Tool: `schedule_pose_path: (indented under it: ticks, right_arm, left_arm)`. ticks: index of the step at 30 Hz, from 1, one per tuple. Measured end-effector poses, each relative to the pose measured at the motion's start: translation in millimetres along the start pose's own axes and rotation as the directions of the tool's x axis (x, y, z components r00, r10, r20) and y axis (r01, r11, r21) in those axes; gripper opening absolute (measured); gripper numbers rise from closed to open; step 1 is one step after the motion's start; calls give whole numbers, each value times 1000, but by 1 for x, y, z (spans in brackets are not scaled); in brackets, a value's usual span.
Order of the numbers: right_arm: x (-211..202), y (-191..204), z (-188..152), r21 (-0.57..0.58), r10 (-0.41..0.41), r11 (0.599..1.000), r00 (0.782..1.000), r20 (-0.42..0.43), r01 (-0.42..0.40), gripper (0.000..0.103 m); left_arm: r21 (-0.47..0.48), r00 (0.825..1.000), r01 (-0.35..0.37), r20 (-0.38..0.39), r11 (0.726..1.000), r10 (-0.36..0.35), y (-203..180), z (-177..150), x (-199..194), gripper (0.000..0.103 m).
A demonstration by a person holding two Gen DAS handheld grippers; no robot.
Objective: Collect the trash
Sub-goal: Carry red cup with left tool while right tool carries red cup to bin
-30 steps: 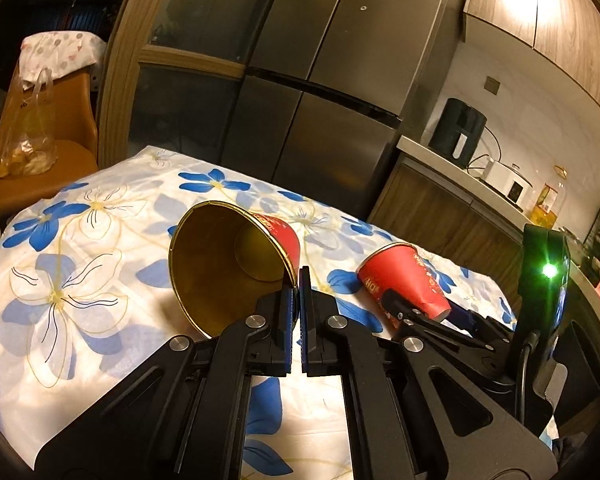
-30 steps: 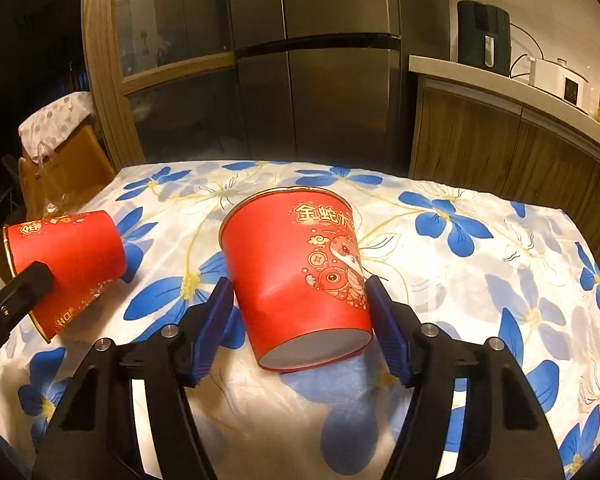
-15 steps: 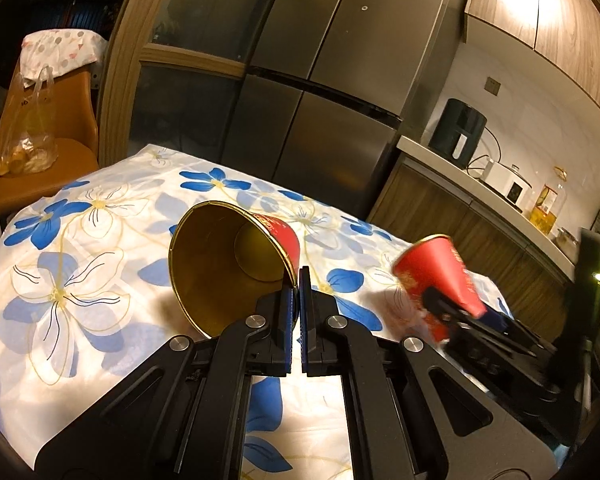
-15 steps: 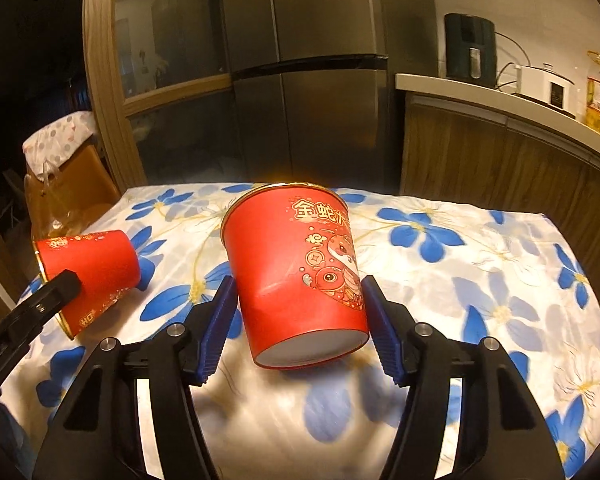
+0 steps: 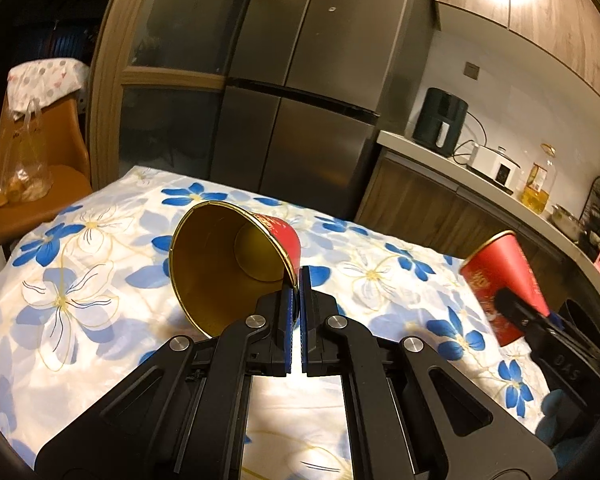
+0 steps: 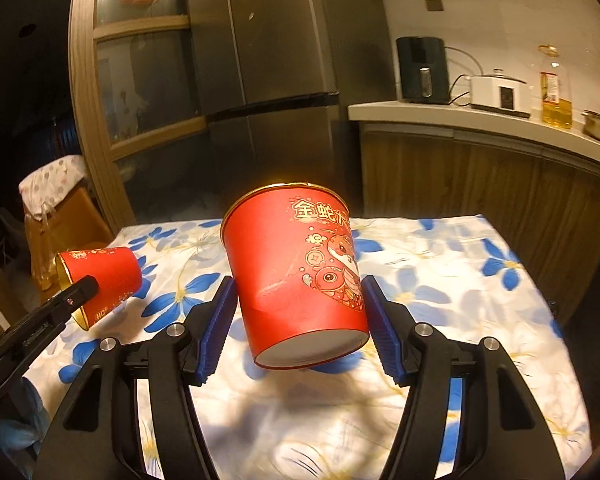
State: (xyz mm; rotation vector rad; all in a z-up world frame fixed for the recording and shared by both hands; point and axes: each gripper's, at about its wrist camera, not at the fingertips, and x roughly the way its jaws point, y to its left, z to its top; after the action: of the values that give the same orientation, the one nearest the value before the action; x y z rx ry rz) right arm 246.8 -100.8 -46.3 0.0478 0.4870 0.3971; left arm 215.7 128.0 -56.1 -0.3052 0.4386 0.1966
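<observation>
above the floral tablecloth (image 6: 440, 320), right gripper (image 6: 298, 320) clamping red cup (image 6: 292, 272) now lifted higher, left gripper (image 5: 298, 304) still pinching tipped cup's rim (image 5: 284, 256)

A table (image 6: 480, 320) stands just in front of the steel fridge (image 6: 276, 80), covered edge to edge by a white tablecloth (image 5: 80, 280) printed with blue flowers. The cloth lies directly on the tabletop, slightly rumpled, and hangs over the side facing away from the fridge.

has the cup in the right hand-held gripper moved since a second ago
Yes. In the left wrist view the red cup held by the right hand-held gripper has gone up and rightward, off the floral tablecloth, and now shows against the wooden cabinets.
</observation>
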Motion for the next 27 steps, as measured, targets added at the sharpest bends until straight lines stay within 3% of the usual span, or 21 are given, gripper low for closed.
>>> schedule_pose_path:
  ticks: [14,27]
  right_arm:
    - [-69,-64,-7,65,-94,994,993,78,89,62]
    - [-129,-134,-18,147,-235,965,963,134,216,62]
  left_arm:
    - [92,994,110,6,990,-111,-83,-8,-26,1]
    - [199,966,259,-38,945,-256,-187,-33,-35,1]
